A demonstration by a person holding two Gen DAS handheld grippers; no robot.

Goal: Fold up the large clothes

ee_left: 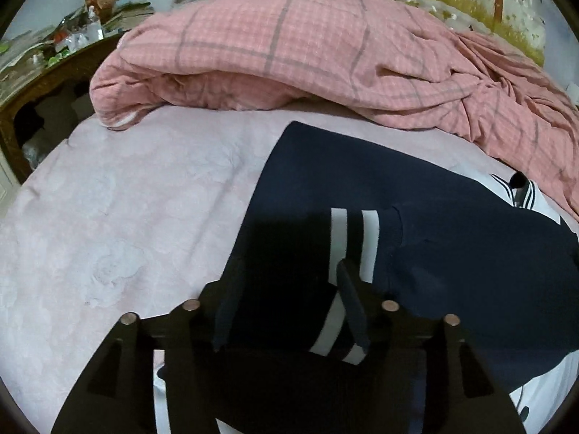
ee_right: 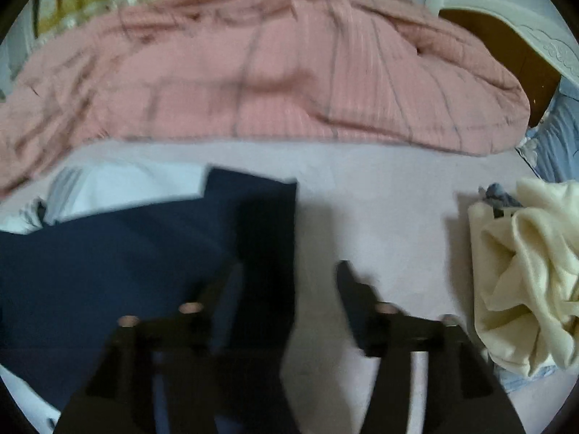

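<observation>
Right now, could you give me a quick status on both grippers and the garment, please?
Left gripper open over navy garment. Right gripper open at its edge, nothing held. Pink quilt behind, cream clothes to the right, both clear.

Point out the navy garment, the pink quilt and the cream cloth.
navy garment [ee_left: 325, 181], left wrist view, flat dark panel above the white stripes
pink quilt [ee_left: 289, 36], left wrist view, checked top
cream cloth [ee_right: 524, 271], right wrist view, crumpled middle
</observation>
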